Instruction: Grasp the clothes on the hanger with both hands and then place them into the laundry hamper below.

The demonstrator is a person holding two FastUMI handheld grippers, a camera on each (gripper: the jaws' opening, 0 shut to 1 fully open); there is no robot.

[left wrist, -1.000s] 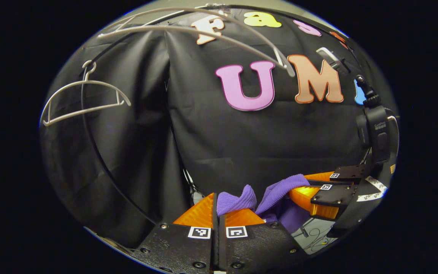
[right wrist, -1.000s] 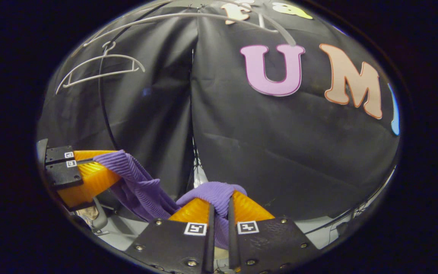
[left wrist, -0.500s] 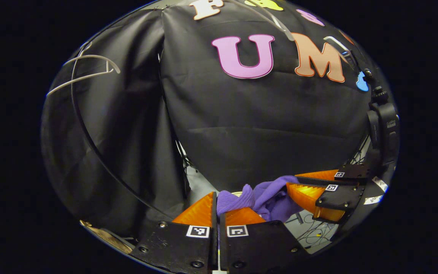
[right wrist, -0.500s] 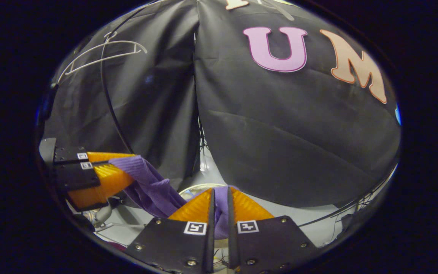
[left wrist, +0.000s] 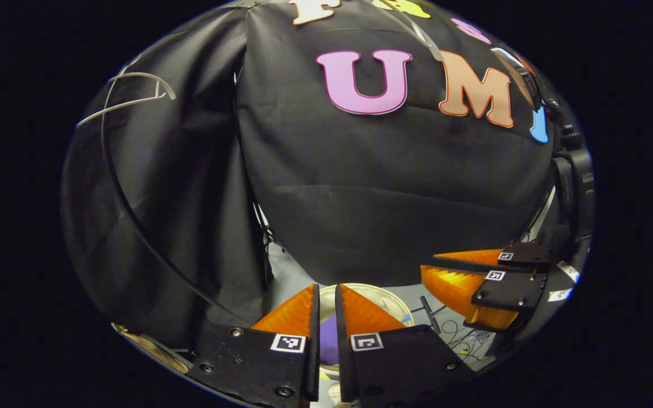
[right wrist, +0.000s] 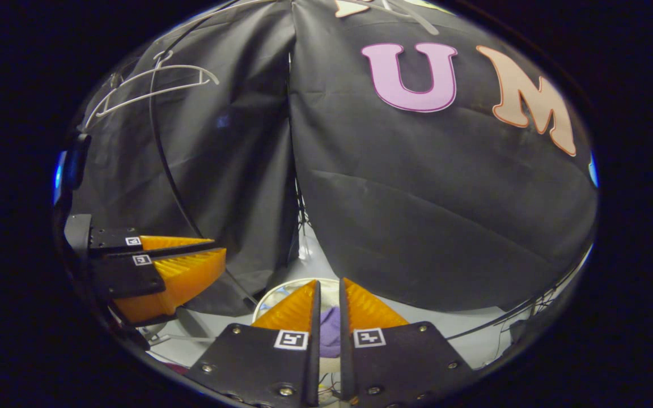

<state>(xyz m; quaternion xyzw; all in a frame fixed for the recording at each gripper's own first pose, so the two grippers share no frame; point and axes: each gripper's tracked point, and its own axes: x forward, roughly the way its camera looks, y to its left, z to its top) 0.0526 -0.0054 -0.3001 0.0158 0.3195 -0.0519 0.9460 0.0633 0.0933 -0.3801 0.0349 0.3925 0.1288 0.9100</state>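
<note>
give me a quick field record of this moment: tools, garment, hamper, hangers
left tool: slightly open, holding nothing
right tool: slightly open, holding nothing
purple garment: lying inside the hamper, seen through the gap between each tool's fingers
laundry hamper: round, pale rim, directly below both tools
white hanger: bare, hanging up at the upper left
task stage: garment appears to be in the hamper
</note>
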